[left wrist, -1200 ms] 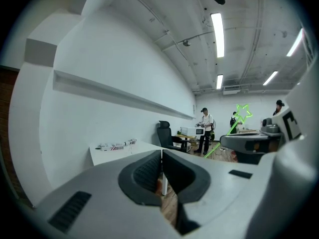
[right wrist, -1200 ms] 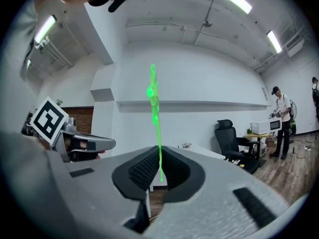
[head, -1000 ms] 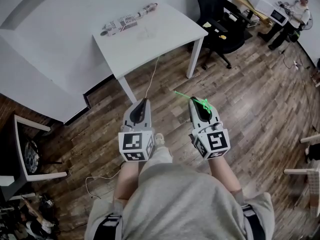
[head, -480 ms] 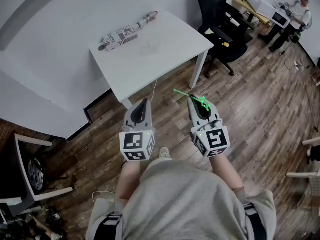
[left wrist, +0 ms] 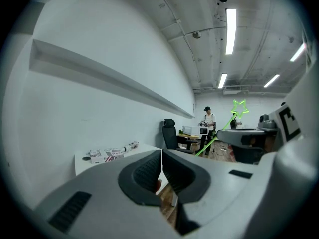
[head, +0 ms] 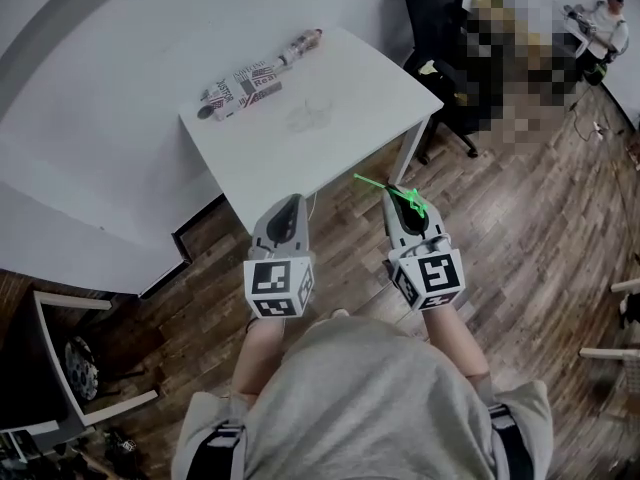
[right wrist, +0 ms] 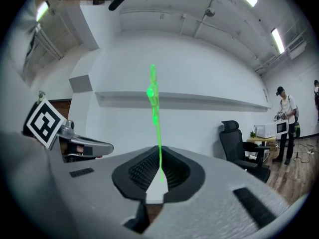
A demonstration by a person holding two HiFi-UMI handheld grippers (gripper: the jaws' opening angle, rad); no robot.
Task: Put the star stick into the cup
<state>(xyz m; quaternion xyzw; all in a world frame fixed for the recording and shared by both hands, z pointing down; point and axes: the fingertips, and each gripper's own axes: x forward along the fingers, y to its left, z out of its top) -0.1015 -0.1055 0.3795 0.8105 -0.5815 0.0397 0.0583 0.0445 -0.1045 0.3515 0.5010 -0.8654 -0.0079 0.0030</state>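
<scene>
Right hand-held gripper point(right wrist: 158, 176) is clenched on the green star stick point(right wrist: 155, 118), which is pinched partway along its stem. The star end is raised above the jaws and the other end slopes below them. Left hand-held gripper point(left wrist: 162, 158) is closed on nothing, held beside the right. Both are held over the wood floor point(head: 520, 218), near the white counter point(head: 350, 98).

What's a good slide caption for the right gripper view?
Right gripper shut on the green star stick, white wall behind, office chair at right.
</scene>
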